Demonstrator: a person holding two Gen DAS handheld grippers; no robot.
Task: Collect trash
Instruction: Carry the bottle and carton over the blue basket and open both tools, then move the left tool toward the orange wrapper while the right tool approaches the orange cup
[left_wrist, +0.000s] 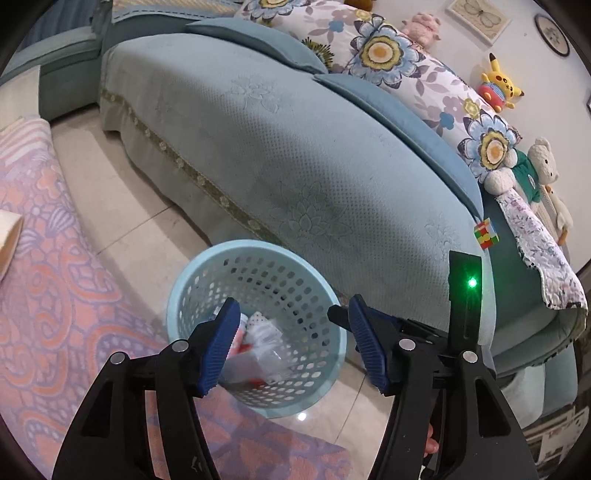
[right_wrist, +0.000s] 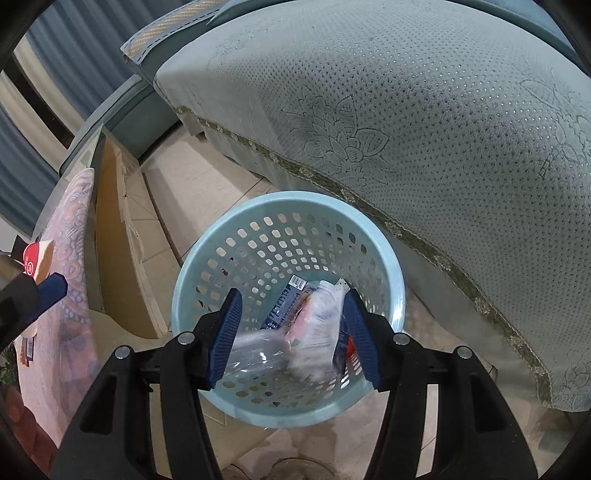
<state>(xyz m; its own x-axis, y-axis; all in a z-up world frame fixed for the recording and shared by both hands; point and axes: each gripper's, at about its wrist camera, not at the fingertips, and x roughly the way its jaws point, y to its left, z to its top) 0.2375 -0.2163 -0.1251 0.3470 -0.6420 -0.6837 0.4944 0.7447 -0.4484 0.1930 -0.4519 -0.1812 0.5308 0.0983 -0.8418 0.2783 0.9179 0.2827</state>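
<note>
Both grippers hang over the basket (right_wrist: 384, 254) with jaws apart. The right gripper (right_wrist: 291, 332) grips nothing — a blurred clear wrapper (right_wrist: 314, 332) lies between its blue pads, loose among the trash inside. The left gripper (left_wrist: 291, 343) is likewise empty, its jaws spread above the rim. The pale blue basket stands on the tiled floor (left_wrist: 122, 206), just beside the sofa (left_wrist: 258, 147) and near a patterned rug (left_wrist: 55, 295).

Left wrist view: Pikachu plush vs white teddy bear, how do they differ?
The Pikachu plush is yellow; the teddy bear is cream-white with a green top. The Pikachu plush sits higher in frame; the teddy bear sits lower, beside the floral cushion. Both are soft toys.
</note>
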